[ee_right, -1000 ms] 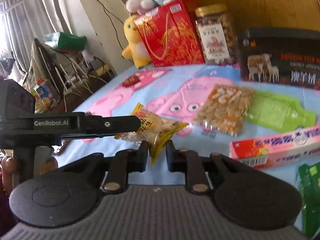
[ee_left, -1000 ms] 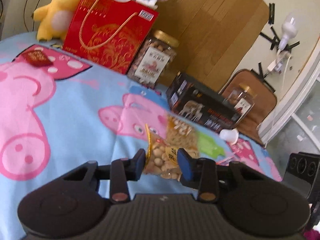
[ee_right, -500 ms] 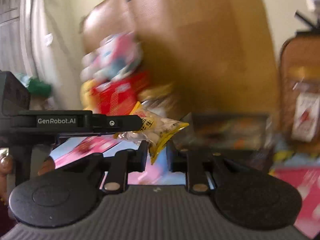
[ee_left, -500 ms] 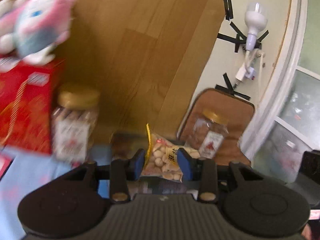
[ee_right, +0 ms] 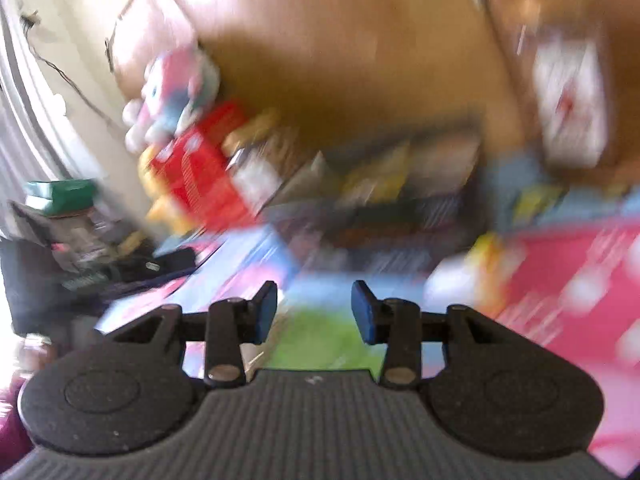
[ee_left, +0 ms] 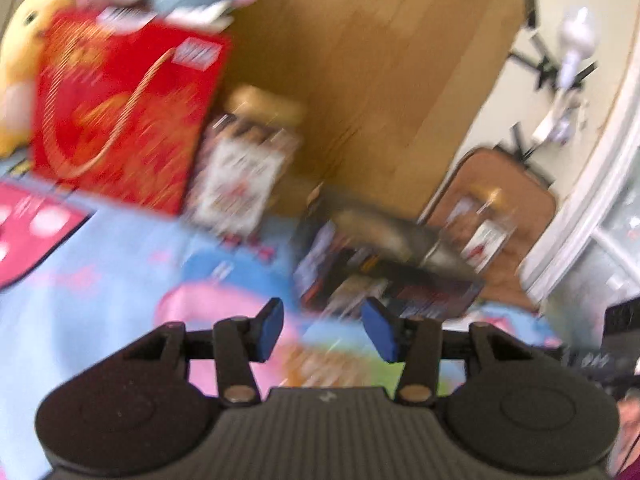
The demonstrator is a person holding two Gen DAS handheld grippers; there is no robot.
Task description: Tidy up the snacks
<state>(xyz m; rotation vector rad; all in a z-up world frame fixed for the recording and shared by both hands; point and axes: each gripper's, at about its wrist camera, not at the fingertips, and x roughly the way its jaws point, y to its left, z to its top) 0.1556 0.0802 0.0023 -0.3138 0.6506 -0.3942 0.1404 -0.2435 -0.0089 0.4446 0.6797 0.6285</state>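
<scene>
Evidently both grippers were empty: the left gripper (ee_left: 322, 330) stood with its jaws parted and nothing between them, and the right gripper (ee_right: 314, 311) was opening its jaws, likewise around nothing. The likely step was to go for another loose snack on the cartoon bedspread (ee_left: 80, 280). An orange-toned packet (ee_left: 332, 364) lay just beyond the left gripper's fingertips, a green packet (ee_right: 320, 340) just beyond the right's. To do it well, each gripper should slow down, settle over one packet and close on a flat edge, not the bulging middle.

Heavy blur hid much. The red gift bag (ee_left: 120, 120), the gold-lidded jar (ee_left: 244, 160) right of it and the dark box (ee_left: 380, 272) were only rough shapes, labels unreadable. Where the last packet had landed could not be told.
</scene>
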